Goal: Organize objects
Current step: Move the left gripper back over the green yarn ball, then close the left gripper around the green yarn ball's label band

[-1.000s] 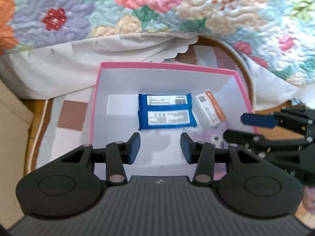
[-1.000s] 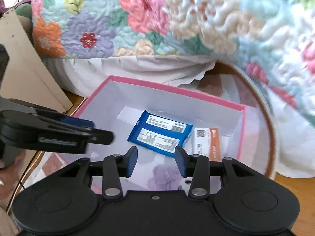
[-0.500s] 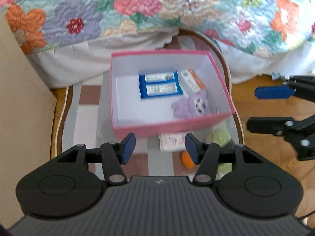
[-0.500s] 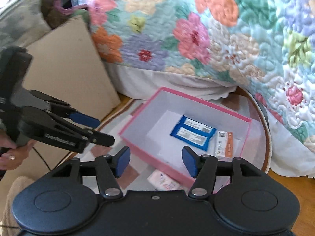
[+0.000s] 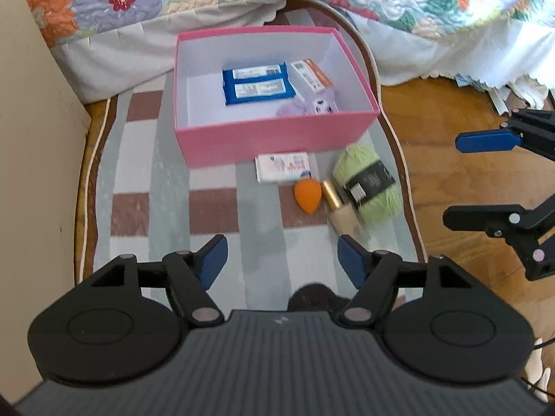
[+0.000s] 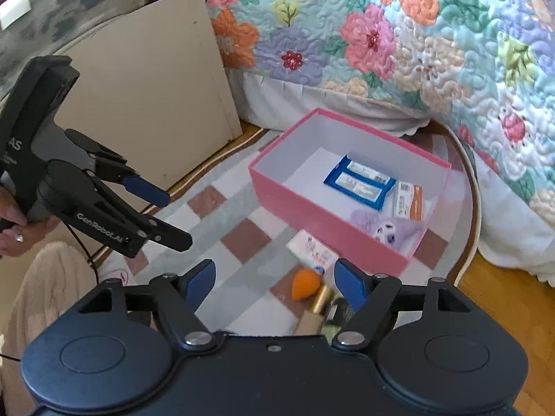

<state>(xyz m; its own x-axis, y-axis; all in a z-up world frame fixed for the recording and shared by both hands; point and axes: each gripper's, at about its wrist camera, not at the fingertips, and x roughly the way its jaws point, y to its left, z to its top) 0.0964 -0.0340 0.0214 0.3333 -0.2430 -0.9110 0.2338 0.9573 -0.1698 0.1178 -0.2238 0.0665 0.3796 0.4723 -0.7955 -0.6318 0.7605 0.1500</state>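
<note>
hovering over the checked rug, your left gripper is spread wide, empty. pink box ahead holds blue packet, purple plush; green yarn, orange sponge lie just outside. right wrist view: your right gripper likewise released, above the sponge, box beyond.
</note>
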